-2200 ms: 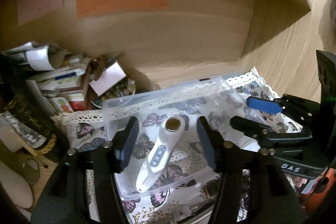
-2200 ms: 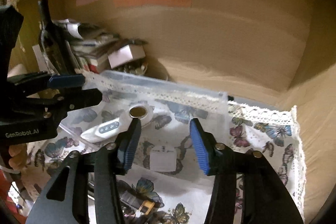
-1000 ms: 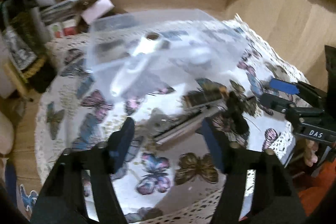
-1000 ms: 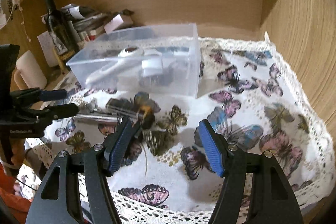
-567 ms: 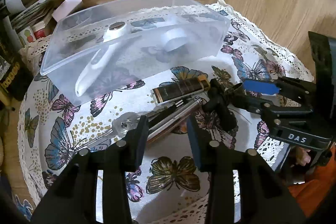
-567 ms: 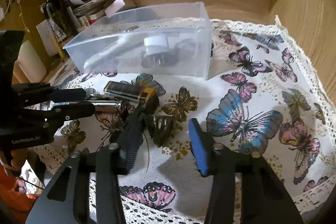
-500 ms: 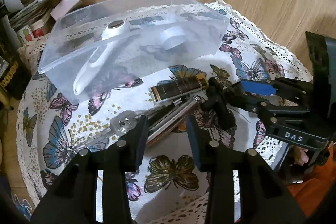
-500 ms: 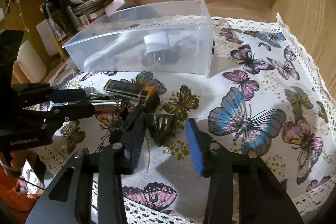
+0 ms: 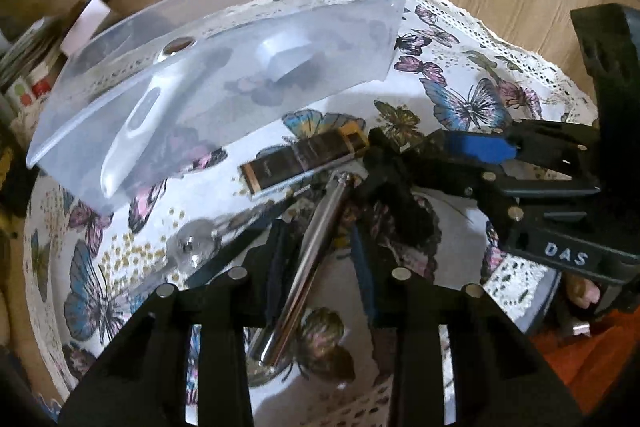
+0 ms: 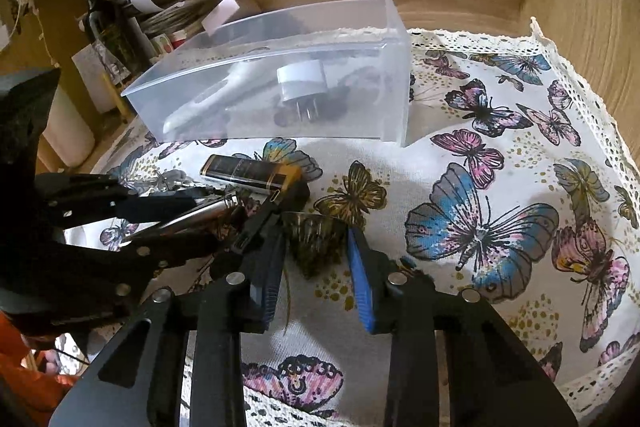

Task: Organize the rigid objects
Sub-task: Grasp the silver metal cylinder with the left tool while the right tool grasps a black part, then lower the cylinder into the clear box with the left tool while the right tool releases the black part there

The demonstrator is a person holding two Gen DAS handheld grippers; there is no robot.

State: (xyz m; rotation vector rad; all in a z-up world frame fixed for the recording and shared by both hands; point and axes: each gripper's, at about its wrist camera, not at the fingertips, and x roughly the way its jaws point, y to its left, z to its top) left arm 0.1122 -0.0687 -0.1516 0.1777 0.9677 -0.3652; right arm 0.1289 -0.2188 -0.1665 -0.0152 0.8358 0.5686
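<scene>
On the butterfly-print cloth (image 10: 500, 187), the left gripper (image 9: 320, 263) is seen clamped on a silver metal pen (image 9: 304, 267), the clear plastic bin (image 10: 280, 83) lies beyond, and to the right the right gripper (image 10: 316, 267) is held apart around a dark ribbed cone (image 10: 316, 239).

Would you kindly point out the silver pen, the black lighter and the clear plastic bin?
silver pen (image 9: 308, 259): left wrist view, mid-barrel.
black lighter (image 10: 244, 169): right wrist view, middle of the body.
clear plastic bin (image 10: 360, 99): right wrist view, front wall.
</scene>
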